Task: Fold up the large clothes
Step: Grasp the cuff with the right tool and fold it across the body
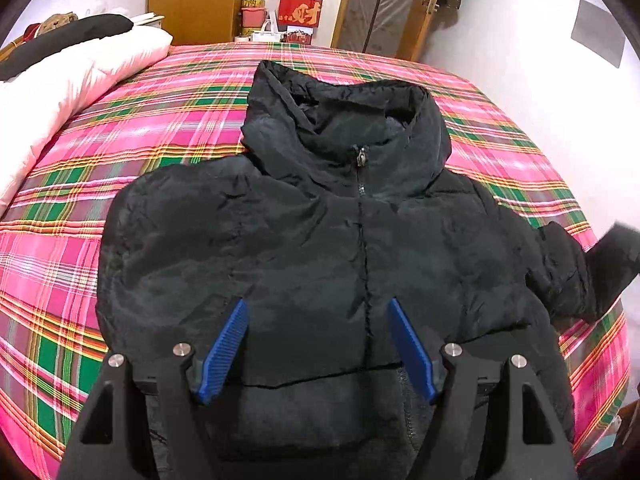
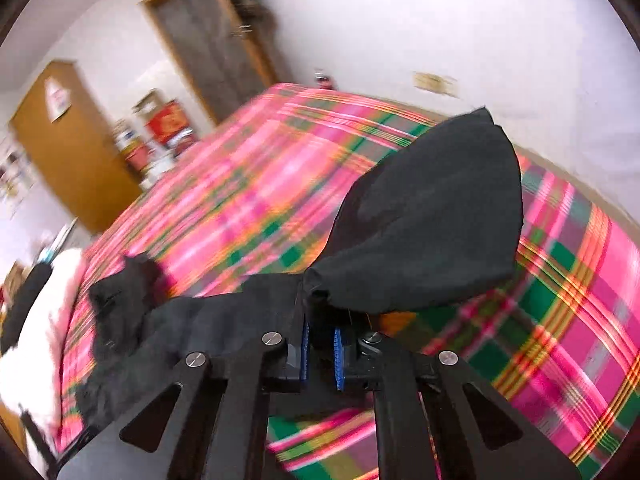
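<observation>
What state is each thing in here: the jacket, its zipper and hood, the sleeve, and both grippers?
Black jacket: lying front up on the plaid bedspread.
Zipper: closed up to the collar.
Hood: spread open above the collar.
Sleeve: lifted off the bed, clamped.
Left gripper: open, over the jacket's hem, holding nothing.
Right gripper: shut on the sleeve.

Bed [image 1: 120, 152] w/ pink plaid sheet. Black jacket [image 1: 304, 240] laid flat at ctr, zipped; white duvet [image 1: 60, 80] piled at left edge.
</observation>
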`<state>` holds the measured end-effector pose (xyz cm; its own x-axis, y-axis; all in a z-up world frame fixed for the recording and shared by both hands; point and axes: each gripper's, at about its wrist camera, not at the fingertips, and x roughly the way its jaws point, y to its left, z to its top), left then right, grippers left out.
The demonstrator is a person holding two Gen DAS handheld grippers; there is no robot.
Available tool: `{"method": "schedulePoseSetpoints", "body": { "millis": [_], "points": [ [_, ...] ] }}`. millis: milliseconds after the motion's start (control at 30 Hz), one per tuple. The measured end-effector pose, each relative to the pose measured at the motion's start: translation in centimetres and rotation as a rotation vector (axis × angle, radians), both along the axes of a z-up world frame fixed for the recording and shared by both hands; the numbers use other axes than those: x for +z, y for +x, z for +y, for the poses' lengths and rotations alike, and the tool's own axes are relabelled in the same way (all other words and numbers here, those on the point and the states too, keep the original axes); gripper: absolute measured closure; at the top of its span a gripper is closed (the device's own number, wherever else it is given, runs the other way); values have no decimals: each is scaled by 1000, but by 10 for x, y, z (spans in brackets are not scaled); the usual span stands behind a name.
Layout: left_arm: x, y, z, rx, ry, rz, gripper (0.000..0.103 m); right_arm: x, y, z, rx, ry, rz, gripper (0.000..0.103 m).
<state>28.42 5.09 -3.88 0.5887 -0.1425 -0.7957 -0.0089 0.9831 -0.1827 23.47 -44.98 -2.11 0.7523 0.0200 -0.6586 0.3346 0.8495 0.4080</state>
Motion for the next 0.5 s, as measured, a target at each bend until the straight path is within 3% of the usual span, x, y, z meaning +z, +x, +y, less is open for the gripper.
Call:
{"method": "schedulePoseSetpoints", "body": {
  "millis": [267, 500],
  "points": [
    [11, 2, 16, 29, -7, 5, 29, 34, 17, 107, 250, 1, -58, 95],
    [17, 5, 36, 72, -37, -1, 29, 21, 44, 204, 455, 47, -49, 95]
  ]
}}
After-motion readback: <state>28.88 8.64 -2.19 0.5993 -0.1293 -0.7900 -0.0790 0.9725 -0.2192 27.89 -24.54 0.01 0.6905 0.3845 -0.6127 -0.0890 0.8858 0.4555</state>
